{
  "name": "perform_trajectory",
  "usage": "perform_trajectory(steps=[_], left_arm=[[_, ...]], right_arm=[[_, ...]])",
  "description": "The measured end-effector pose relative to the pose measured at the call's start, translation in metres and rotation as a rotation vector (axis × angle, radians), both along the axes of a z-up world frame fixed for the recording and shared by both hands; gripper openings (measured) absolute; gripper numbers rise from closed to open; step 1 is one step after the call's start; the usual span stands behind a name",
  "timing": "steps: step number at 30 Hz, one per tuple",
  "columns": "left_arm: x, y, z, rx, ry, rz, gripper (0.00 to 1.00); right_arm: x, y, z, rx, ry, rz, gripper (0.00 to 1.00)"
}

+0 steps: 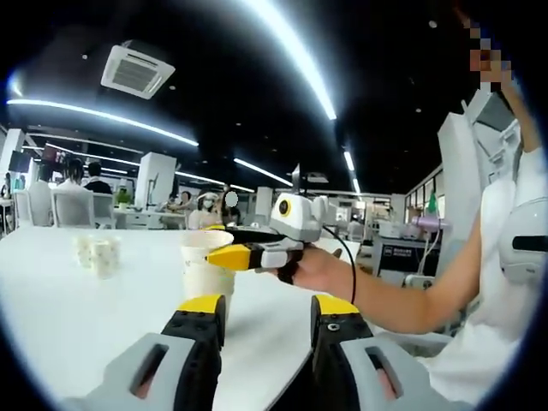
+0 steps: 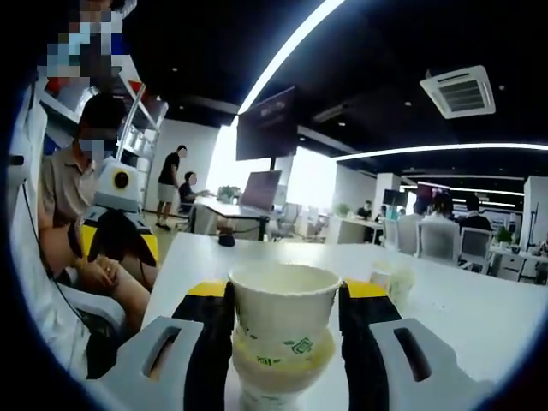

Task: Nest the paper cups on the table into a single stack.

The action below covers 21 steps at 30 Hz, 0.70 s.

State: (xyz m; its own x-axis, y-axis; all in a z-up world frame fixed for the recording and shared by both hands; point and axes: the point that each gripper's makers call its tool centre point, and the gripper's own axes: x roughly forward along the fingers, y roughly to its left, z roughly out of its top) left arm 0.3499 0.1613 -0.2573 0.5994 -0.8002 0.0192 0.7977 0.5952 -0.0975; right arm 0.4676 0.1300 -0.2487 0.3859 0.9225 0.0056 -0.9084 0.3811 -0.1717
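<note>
My right gripper [image 2: 286,291] is shut on a white paper cup [image 2: 282,315] with green print, one jaw on each side of it. That cup sits in the mouth of another cup [image 2: 272,370] below it. In the left gripper view the same right gripper [image 1: 224,244], held by a hand, grips the cup [image 1: 205,267] above the white table [image 1: 68,317]. My left gripper [image 1: 267,306] is open with nothing between its jaws, close to that cup. Several more paper cups [image 1: 97,253] stand in a group on the table to the left; one of them [image 2: 390,280] is blurred beyond the right jaw.
The table's near edge [image 1: 282,377] runs under my left jaws. A person's forearm [image 1: 402,295] reaches in from the right. The left gripper [image 2: 118,244] rests by a seated person's lap. Office desks, chairs and people fill the background.
</note>
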Motion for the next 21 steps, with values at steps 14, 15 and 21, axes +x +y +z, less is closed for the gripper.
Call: perform_trajectory(steps=[14, 15, 21], left_arm=[[0.003, -0.001, -0.004, 0.026, 0.001, 0.023, 0.41], [0.003, -0.001, -0.003, 0.023, 0.0, 0.024, 0.41], [0.004, 0.001, -0.001, 0.014, -0.003, 0.036, 0.41]], right_arm=[[-0.015, -0.007, 0.024, 0.078, -0.033, -0.033, 0.69], [-0.018, -0.007, 0.027, 0.085, -0.038, -0.035, 0.69], [-0.032, -0.014, 0.041, 0.131, -0.062, -0.06, 0.69]])
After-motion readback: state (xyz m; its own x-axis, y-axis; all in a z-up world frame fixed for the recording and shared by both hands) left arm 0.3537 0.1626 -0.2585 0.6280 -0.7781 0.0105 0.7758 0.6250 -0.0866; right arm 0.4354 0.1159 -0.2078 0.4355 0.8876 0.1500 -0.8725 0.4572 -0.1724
